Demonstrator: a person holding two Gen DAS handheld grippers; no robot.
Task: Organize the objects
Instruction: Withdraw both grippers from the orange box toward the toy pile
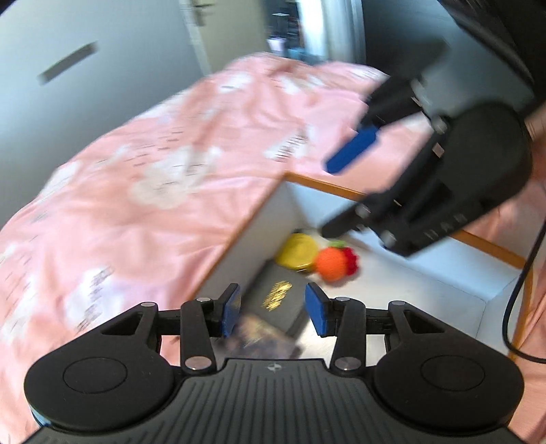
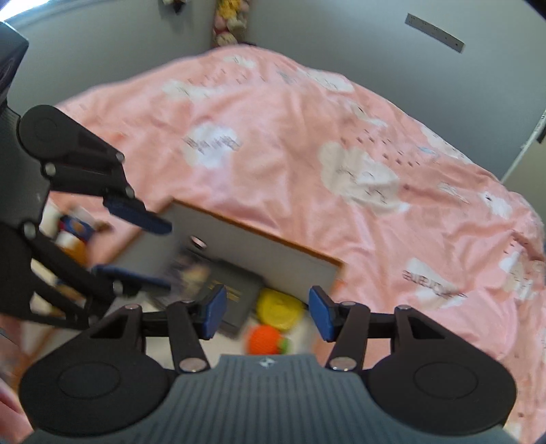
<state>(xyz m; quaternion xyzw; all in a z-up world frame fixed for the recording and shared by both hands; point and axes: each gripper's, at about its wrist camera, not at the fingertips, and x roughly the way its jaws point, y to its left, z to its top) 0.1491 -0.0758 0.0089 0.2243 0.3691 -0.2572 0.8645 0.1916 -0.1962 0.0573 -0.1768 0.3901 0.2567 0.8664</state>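
Observation:
A white box with a wooden rim (image 1: pixel 324 186) (image 2: pixel 256 252) sits sunk in pink cloud-print bedding. Inside lie a dark book with gold lettering (image 1: pixel 276 300) (image 2: pixel 232 297), a yellow round thing (image 1: pixel 297 251) (image 2: pixel 278 307) and an orange knitted toy (image 1: pixel 332 263) (image 2: pixel 264 340) with red and green trim. A blurred picture card (image 1: pixel 262 338) lies beside the book. My left gripper (image 1: pixel 273 309) (image 2: pixel 153 249) hangs open above the book, touching nothing. Also open and empty, my right gripper (image 2: pixel 268 314) (image 1: pixel 338 194) hovers over the yellow thing and the toy.
The pink bedding (image 1: pixel 153 170) (image 2: pixel 307 136) surrounds the box on all sides. Blurred bottles or packets (image 2: pixel 73 235) lie left of the box. A black cable (image 1: pixel 512 307) hangs at the right. Grey walls stand behind, with soft toys (image 2: pixel 227 20) in the corner.

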